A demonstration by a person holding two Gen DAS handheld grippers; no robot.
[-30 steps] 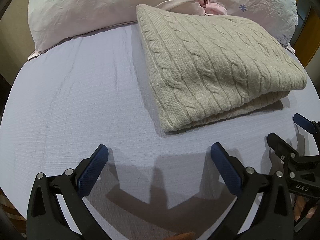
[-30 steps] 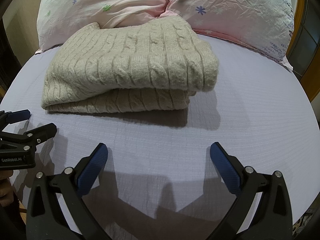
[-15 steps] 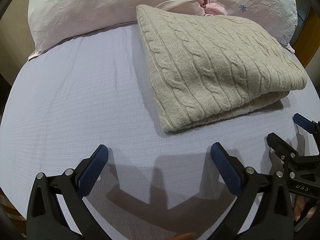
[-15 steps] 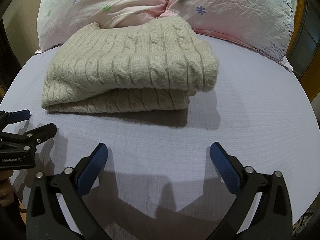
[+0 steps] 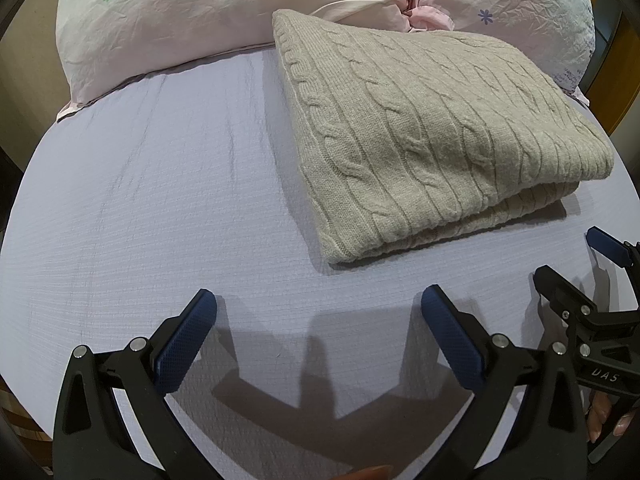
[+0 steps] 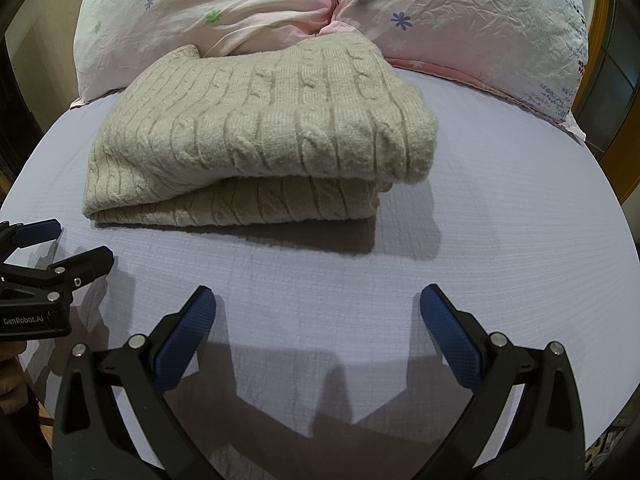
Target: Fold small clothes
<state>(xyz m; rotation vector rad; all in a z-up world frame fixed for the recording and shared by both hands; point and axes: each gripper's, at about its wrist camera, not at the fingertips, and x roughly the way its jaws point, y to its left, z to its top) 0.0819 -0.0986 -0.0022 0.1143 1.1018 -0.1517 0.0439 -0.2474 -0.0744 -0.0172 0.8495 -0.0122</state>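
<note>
A beige cable-knit sweater lies folded in a thick rectangle on the lilac bed sheet, its far edge against the pillows. From the right wrist view the same sweater shows its folded layers stacked. My left gripper stands open over bare sheet, a short way in front of the sweater's near corner. My right gripper is open too, in front of the sweater's long edge, holding nothing. Each gripper shows at the edge of the other's view: the right gripper and the left gripper.
Two pink floral pillows line the head of the bed behind the sweater. Wide bare sheet spreads left of the sweater in the left wrist view. A wooden frame borders the bed's right side. A hand's fingers grip the right gripper's handle.
</note>
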